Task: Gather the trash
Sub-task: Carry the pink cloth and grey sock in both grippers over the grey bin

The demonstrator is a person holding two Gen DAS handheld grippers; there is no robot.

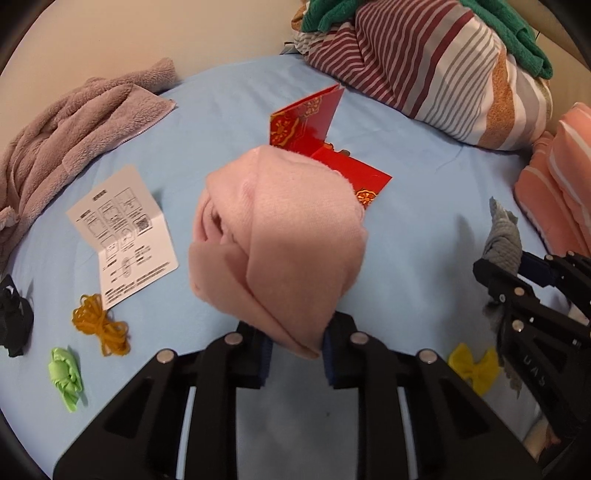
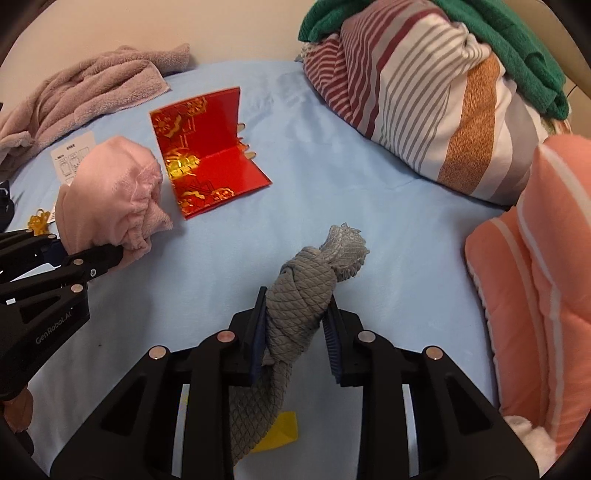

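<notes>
The fingers of the left gripper [image 1: 295,363] are closed on one pink sock [image 1: 277,240], held up pointing away. One grey knotted sock [image 2: 299,295] is pinched by the right gripper [image 2: 295,332], pointing away above the blue sheet [image 2: 332,177].

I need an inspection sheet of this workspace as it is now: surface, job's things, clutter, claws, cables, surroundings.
Surface: light blue bed sheet, smooth.
Job's things: folded red card; white instruction leaflet; orange rubber bands; green bow; yellow bow.
Clutter: beige towel; striped bedding under green cloth; coral cushion; black item, unclear.
Claws: left claw shut on pink cloth bundle; right claw shut on grey knotted cloth.
Cables: nothing seen.
Surroundings: cream wall behind.
</notes>
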